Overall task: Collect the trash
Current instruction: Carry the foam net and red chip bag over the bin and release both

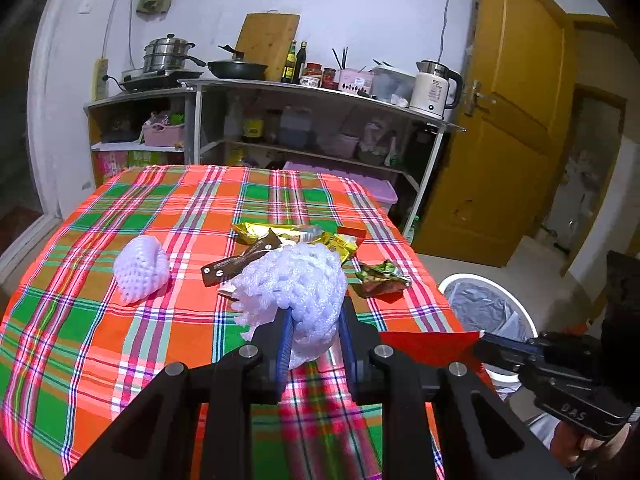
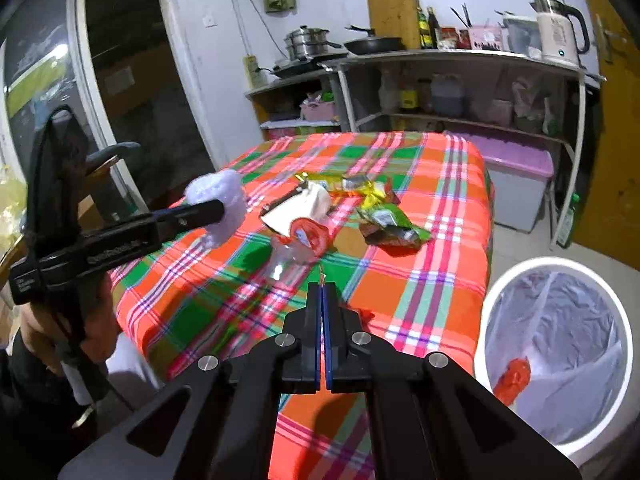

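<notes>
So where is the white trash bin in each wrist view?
Left wrist: the bin sits at the right edge, on the floor past the table corner, partly behind the right gripper.
Right wrist: the bin fills the lower right, bag-lined, with a red item inside.
Shared landmark: the kettle on the shelf.
</notes>
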The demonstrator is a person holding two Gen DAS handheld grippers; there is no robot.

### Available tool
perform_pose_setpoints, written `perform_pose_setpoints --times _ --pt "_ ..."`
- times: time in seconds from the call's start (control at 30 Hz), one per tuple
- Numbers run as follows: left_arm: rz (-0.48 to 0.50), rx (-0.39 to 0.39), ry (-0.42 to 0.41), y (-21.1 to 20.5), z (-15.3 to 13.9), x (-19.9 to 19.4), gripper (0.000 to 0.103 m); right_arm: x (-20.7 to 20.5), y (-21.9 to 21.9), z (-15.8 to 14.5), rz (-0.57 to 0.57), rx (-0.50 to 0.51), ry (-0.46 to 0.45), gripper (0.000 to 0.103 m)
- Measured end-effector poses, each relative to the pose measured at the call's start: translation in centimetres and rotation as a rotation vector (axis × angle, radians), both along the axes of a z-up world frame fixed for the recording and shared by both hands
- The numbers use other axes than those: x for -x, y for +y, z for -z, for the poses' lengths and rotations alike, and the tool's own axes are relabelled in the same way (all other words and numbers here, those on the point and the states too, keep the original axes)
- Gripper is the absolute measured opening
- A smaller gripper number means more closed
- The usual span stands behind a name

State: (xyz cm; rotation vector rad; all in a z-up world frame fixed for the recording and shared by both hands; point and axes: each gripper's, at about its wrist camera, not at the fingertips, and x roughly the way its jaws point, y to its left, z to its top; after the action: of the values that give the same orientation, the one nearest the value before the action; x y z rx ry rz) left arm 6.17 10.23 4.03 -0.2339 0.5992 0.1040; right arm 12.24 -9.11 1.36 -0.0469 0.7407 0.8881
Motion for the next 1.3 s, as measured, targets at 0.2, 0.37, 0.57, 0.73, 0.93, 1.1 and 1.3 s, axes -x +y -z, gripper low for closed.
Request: perform_pose_setpoints --times 0.2,0.37,0.57,0.73,0.93,1.1,1.3 --pt "0.007 0.01 0.005 -0.2 0.0 0.3 0.022 0.0 0.7 1.5 -0.01 0.075 -0.001 0.033" --pt "0.008 0.019 0.014 -0.1 0.3 0.2 0.022 -0.7 1.4 2.6 -0.01 0.111 0.004 0.048" --pt "0.009 0.025 0.025 0.2 0.9 0.1 0.022 -2.4 1.5 4.5 0.009 0.123 0.099 0.045" --pt "0.015 0.026 0.033 0.0 1.1 -0.3 0.022 -2.2 1.2 4.4 0.015 0.123 0.09 0.019" --pt "0.047 0.026 0.031 -0.9 1.0 -0.6 0.022 -1.6 0.4 3.2 0.039 0.1 0.054 0.016" --pt "0.086 0.023 0.023 -2.3 0.5 -1.0 0.022 -1.3 -1.2 1.6 0.089 0.067 0.028 0.016" --pt "0.148 0.019 0.009 -4.7 -0.2 -1.6 0.022 -0.8 -3.5 -0.1 0.144 0.044 -0.004 0.016"
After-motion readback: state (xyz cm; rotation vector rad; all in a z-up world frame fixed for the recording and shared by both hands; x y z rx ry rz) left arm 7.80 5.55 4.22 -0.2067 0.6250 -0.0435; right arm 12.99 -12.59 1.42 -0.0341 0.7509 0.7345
